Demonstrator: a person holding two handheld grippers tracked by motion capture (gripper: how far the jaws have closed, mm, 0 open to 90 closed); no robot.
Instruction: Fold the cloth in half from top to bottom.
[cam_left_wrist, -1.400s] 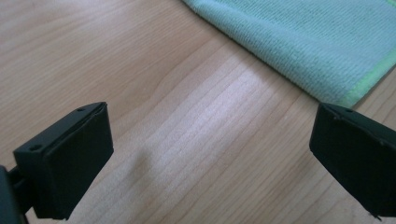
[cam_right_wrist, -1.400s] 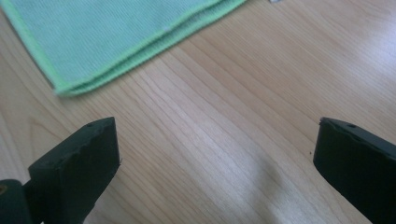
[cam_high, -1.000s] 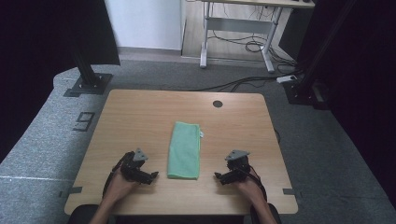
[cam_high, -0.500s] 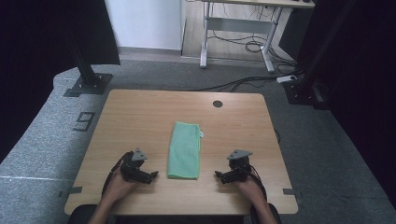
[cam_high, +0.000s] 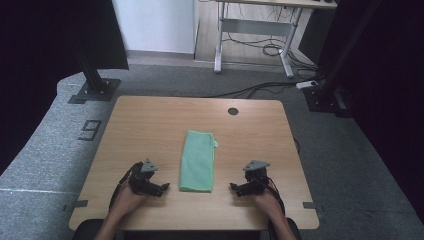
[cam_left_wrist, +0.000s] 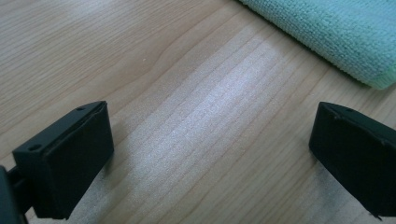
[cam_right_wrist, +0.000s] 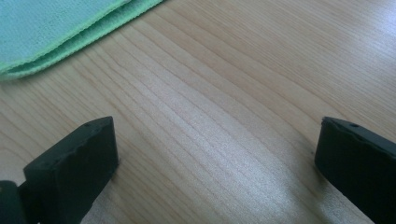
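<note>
A folded green cloth (cam_high: 197, 160) lies lengthwise in the middle of the wooden table (cam_high: 150, 130). My left gripper (cam_high: 162, 187) rests low on the table just left of the cloth's near end, jaws wide apart with bare wood between them. In the left gripper view the cloth (cam_left_wrist: 336, 32) fills the upper right corner, beyond the open gripper (cam_left_wrist: 210, 154). My right gripper (cam_high: 235, 189) rests to the right of the cloth's near end, also open. The cloth's layered edge (cam_right_wrist: 60, 32) shows at the upper left of the right gripper view, ahead of the open gripper (cam_right_wrist: 215, 163).
A round cable hole (cam_high: 233, 111) sits near the table's far edge. Grey carpet (cam_high: 45, 150) surrounds the table, with black stand bases (cam_high: 92, 90) at the back left and back right (cam_high: 325, 97). A desk frame and cables (cam_high: 255, 45) stand farther back.
</note>
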